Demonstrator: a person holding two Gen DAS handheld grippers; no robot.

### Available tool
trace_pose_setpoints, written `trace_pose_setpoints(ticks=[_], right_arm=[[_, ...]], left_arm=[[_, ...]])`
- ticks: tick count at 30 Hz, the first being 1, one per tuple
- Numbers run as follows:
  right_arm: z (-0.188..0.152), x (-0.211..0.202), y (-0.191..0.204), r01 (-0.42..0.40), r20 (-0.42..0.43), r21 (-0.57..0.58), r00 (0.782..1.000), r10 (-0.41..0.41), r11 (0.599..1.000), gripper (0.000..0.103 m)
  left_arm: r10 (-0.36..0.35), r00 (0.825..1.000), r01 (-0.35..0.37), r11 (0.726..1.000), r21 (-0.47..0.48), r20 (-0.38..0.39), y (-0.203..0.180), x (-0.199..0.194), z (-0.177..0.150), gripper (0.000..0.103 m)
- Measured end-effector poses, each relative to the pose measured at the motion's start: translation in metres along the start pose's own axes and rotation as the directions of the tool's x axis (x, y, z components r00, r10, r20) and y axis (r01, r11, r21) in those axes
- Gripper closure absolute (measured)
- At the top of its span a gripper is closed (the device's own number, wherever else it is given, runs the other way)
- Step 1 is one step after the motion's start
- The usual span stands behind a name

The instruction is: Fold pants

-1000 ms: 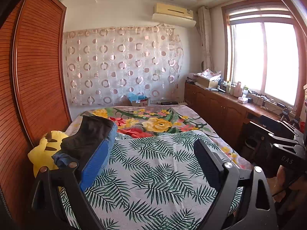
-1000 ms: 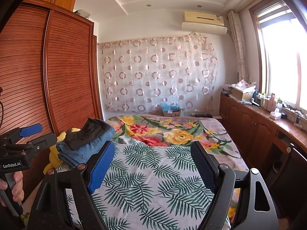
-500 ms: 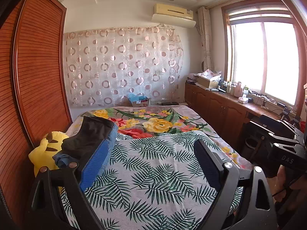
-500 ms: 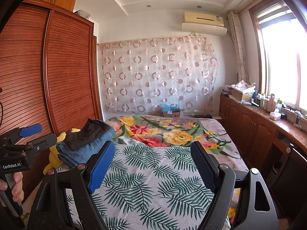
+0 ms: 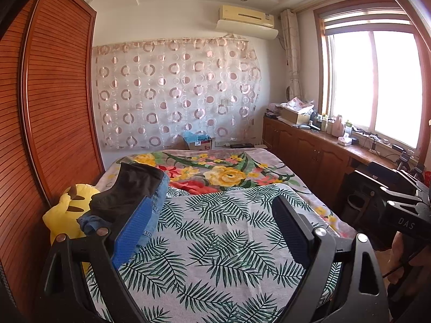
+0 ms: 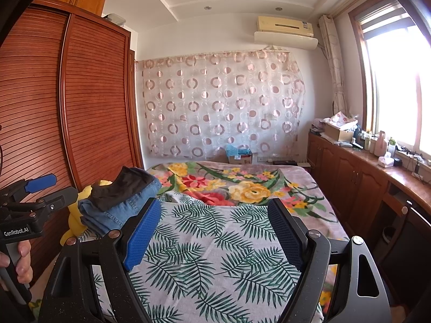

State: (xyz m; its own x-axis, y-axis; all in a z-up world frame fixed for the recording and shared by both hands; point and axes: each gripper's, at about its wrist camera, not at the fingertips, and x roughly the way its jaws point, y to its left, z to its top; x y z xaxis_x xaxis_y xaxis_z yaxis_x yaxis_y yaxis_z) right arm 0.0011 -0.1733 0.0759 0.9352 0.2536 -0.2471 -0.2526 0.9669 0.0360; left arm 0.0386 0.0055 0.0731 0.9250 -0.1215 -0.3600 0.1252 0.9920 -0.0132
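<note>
A stack of folded pants lies at the bed's left side: a dark pair (image 5: 129, 188) on top of blue jeans (image 5: 159, 196). The right wrist view shows the same dark pair (image 6: 126, 185) on the jeans (image 6: 124, 210). My left gripper (image 5: 212, 228) is open and empty, held above the leaf-print sheet (image 5: 215, 242), just right of the stack. My right gripper (image 6: 215, 226) is open and empty above the same sheet (image 6: 215, 255). The left gripper's body (image 6: 29, 207) shows at the left edge of the right wrist view.
A yellow plush toy (image 5: 67, 212) sits between the stack and the wooden wardrobe (image 5: 40, 134). A floral blanket (image 5: 215, 169) covers the bed's far half. Cluttered wooden cabinets (image 5: 323, 156) run under the window on the right. A cardboard box (image 5: 199, 141) stands beyond the bed.
</note>
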Motion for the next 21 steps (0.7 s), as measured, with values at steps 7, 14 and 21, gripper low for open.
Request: trace_pose_setpoints(ticks=[7, 14, 21], right_arm=[[0.0001, 0.0004, -0.0002, 0.0, 0.001, -0.001, 1.0, 0.0, 1.0, 0.02], [0.0009, 0.0004, -0.0005, -0.003, -0.002, 0.001, 1.0, 0.003, 1.0, 0.02], [0.0005, -0.0001, -0.0012, -0.004, -0.001, 0.003, 1.0, 0.004, 1.0, 0.02]], left_arm=[[0.0, 1.0, 0.0, 1.0, 0.0, 0.0, 0.0011, -0.0002, 0.0, 0.012], [0.0, 1.0, 0.0, 1.0, 0.001, 0.0, -0.0001, -0.0001, -0.0002, 0.012], [0.0, 1.0, 0.0, 1.0, 0.001, 0.0, 0.0, -0.0003, -0.0006, 0.012]])
